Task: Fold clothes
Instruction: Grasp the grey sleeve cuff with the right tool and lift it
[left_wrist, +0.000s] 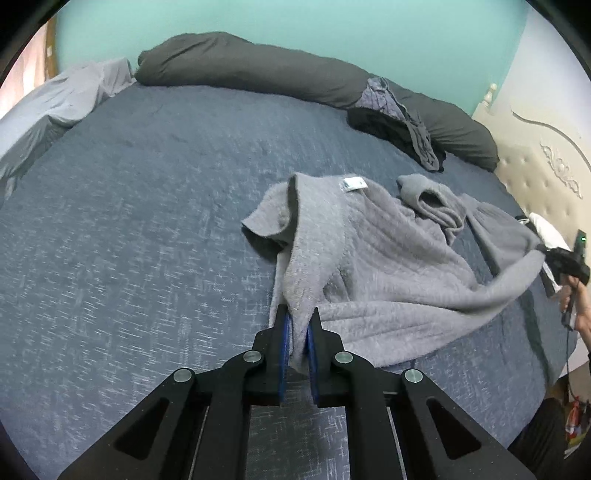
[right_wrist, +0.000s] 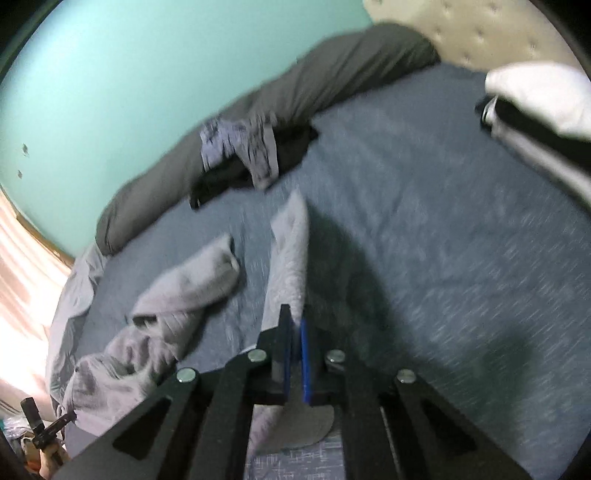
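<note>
In your left wrist view, your left gripper (left_wrist: 298, 321) is closed on the near edge of the grey sweater (left_wrist: 369, 243); the cloth is pinched between the blue pads and hangs a little above the blue bedcover (left_wrist: 129, 221). The rest of the sweater lies crumpled on the bed, its white label (left_wrist: 353, 183) facing up. At the far right, your right gripper (left_wrist: 554, 254) pulls another corner of it. A long dark pillow (left_wrist: 258, 70) lies along the turquoise wall (left_wrist: 295, 18), with a small pile of dark clothes (left_wrist: 399, 125) against it.

In your right wrist view, which is blurred, your right gripper (right_wrist: 293, 317) is also closed, with a fold of the sweater (right_wrist: 291, 251) held between its fingers. One sleeve (right_wrist: 192, 284) lies loose to the left on the bedcover (right_wrist: 443, 258).
</note>
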